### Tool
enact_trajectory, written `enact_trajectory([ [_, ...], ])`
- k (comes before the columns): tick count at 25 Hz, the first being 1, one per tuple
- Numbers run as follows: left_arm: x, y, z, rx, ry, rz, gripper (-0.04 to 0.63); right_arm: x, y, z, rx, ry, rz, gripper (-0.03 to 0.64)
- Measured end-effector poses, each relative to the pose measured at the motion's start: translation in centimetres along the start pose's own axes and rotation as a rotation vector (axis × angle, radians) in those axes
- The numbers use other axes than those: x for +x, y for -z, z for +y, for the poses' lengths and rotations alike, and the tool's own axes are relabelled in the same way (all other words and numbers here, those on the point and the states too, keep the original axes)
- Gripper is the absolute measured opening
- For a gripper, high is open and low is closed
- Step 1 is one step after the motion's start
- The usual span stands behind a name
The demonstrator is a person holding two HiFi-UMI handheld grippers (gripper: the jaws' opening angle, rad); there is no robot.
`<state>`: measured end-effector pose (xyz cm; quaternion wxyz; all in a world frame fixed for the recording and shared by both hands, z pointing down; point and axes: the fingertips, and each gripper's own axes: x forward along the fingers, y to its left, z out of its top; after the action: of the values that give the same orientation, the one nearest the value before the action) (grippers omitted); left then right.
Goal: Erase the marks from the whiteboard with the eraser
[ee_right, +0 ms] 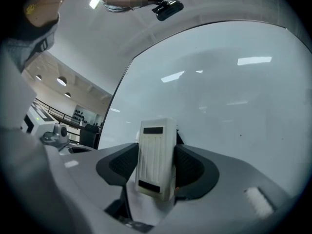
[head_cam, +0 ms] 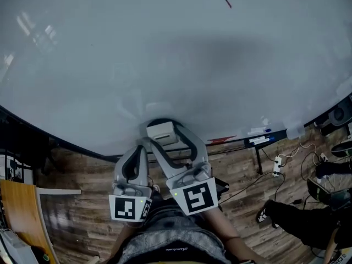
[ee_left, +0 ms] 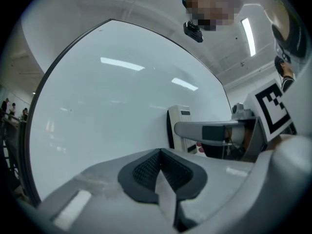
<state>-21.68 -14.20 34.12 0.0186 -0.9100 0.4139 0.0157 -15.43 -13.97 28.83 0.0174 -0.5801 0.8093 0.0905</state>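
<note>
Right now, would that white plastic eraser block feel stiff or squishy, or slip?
Probably stiff: the white rectangular plastic eraser shows straight edges clamped in the right gripper. Its smooth casing might slip, though textured pads flank it.

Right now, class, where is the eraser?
In the head view, the eraser sits low and centre on the whiteboard, clamped in the right tongs, with the shut left tongs just to its left.

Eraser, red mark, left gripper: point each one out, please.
eraser (ee_right: 156, 155), right gripper view, middle of its white ribbed back.
red mark (head_cam: 228, 3), head view, middle of the short stroke.
left gripper (ee_left: 160, 167), left gripper view, where its shut pads meet.
</note>
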Motion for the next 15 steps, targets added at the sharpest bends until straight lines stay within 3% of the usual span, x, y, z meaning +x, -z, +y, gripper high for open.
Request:
enact_trajectory([
  [9, -0.4, 0.4, -2.6, -0.017, -0.095, -0.001, 0.003, -1.2, 0.3, -1.9, -0.014, -0.078, -0.003, 0.242],
  [15, -0.3, 0.5, -2.7, -0.019, -0.088, 0.007, 0.003, -1.3, 0.2, -2.0, -0.007, -0.072, -0.006, 0.244],
])
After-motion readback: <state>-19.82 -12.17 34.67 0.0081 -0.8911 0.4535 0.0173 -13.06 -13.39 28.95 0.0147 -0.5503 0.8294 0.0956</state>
